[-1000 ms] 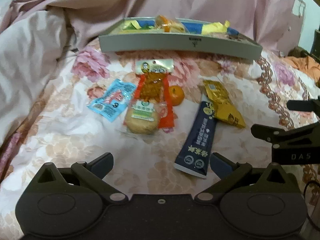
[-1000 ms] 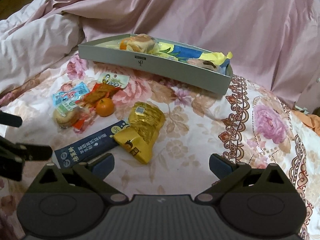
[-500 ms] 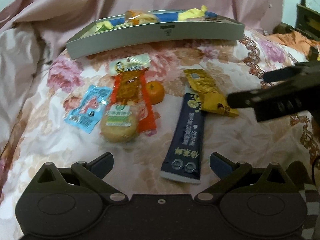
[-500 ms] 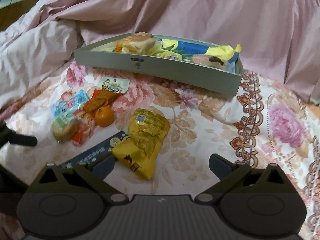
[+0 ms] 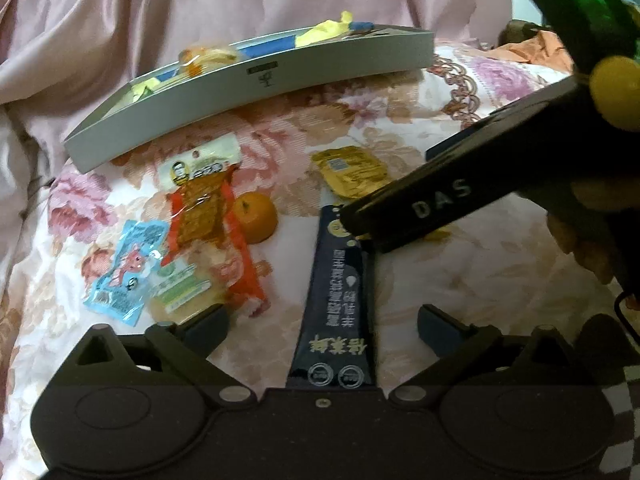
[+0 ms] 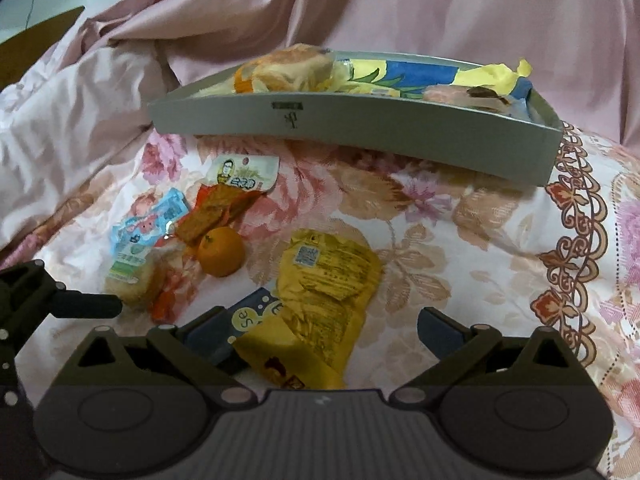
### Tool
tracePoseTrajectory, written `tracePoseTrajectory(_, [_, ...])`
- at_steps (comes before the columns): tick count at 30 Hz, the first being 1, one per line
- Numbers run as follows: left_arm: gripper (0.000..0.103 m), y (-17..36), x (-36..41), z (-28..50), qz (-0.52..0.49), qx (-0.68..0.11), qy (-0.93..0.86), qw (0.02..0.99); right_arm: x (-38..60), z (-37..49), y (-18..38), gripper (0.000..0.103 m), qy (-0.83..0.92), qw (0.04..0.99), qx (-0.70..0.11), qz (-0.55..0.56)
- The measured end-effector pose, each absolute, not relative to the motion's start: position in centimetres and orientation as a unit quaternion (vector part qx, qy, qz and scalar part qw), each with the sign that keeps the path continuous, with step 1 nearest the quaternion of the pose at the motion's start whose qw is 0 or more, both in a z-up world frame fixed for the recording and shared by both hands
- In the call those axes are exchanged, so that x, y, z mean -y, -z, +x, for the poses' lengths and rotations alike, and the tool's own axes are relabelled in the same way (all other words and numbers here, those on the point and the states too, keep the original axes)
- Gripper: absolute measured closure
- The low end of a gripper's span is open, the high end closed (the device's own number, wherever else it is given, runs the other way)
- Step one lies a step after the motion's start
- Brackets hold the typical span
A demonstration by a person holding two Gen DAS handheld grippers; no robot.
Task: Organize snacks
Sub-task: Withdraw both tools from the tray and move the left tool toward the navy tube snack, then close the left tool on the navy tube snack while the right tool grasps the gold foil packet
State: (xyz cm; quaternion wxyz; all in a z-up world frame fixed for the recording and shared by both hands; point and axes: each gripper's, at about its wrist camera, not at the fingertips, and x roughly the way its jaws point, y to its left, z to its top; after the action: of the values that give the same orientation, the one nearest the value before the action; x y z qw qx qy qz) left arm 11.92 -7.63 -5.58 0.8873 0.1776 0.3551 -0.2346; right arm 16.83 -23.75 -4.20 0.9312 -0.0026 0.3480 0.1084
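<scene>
left claw [image 5: 322, 326]: jaws wide, just eased inward a little, gripping nothing; long glossy navy foil sachet [image 5: 338, 304] lies flat between them
right claw [image 6: 322, 330]: wide, empty; crinkled yellow foil packet [image 6: 320, 304] between fingers
shallow grey cardboard tray [image 6: 360, 132]: beyond, part-filled

A cream bedspread printed with pink and tan flowers [image 6: 460, 240] covers the bed. Behind it, a rumpled pale pink quilt [image 6: 400, 8] is heaped up. Beyond the bedspread's far right corner lies what may be crumpled orange cloth [image 5: 548, 46], blurred.
</scene>
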Motion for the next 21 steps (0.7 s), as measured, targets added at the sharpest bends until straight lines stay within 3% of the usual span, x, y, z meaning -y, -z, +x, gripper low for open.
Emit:
tracePoseTrajectory(5, [0.011, 5.6, 7.5, 12.0, 0.16, -0.359, 0.245, 0.886, 23.9, 17.0, 4.4, 0.007, -0.096, 0.925, -0.367, -0.003])
tracePoseTrajectory(12, [0.028, 5.7, 6.8, 12.3, 0.115, -0.378, 0.254, 0.883, 24.3, 16.7, 4.5, 0.018, -0.046, 0.92, -0.389, -0.026])
tracePoseTrajectory(21, [0.029, 6.2, 7.2, 13.5, 0.108, -0.375, 0.242, 0.888, 26.6, 16.7, 4.5, 0.017, -0.048, 0.911, -0.407, 0.054])
